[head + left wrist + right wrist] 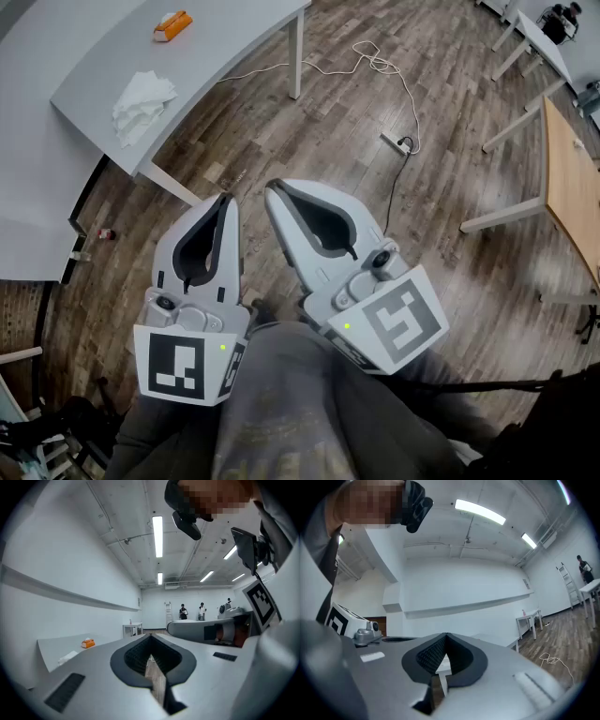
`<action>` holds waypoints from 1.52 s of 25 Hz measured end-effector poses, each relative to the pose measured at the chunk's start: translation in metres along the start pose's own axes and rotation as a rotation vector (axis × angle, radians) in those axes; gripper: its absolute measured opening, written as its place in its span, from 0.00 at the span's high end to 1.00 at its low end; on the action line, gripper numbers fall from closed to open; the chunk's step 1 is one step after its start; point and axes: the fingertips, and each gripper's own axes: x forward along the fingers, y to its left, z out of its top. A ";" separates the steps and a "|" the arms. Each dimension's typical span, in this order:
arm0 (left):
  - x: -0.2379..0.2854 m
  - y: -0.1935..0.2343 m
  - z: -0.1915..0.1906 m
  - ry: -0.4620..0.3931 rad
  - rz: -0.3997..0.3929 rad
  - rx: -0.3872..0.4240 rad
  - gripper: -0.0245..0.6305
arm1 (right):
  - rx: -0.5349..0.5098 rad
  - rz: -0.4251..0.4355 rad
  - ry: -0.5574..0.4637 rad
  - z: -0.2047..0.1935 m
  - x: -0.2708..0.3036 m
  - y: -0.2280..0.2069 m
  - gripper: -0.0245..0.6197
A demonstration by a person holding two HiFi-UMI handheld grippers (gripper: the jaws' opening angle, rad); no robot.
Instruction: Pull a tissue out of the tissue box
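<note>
An orange tissue box (pixel 172 25) stands far off on the grey table (pixel 56 56), with a heap of white tissues (pixel 142 101) nearer the table's edge. Both grippers are held close to the person's body, well away from the table, over the wooden floor. My left gripper (pixel 225 199) is shut with nothing between its jaws. Beside it, my right gripper (pixel 272 187) is also shut and empty. In the left gripper view the box (pixel 87 643) and the tissues (pixel 68 656) show small at the left, beyond the closed left gripper (pixel 151 637). The right gripper view shows only the closed right gripper (pixel 445 637) and white walls.
A white cable with a power strip (pixel 405 142) lies on the floor ahead. A wooden-topped table (pixel 572 187) stands at the right and a white table leg (pixel 296 56) ahead. Two people (pixel 183 611) and a ladder (pixel 168 613) are far across the room.
</note>
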 end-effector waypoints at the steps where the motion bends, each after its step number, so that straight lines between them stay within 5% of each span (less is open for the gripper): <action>1: 0.003 -0.003 -0.001 0.001 0.001 0.001 0.96 | 0.004 0.004 -0.007 0.001 -0.002 -0.004 0.96; 7: 0.022 -0.021 -0.008 0.016 0.006 0.012 0.96 | 0.027 0.008 -0.058 0.006 -0.013 -0.029 0.96; 20: 0.075 -0.060 -0.020 0.058 0.018 -0.039 0.96 | 0.074 -0.004 0.006 0.001 -0.035 -0.106 0.96; 29: 0.117 -0.030 -0.024 0.063 0.051 -0.065 0.96 | 0.051 0.039 -0.022 0.014 0.005 -0.130 0.96; 38: 0.213 0.047 -0.023 0.018 0.058 -0.138 0.96 | 0.013 0.054 0.031 0.010 0.104 -0.185 0.96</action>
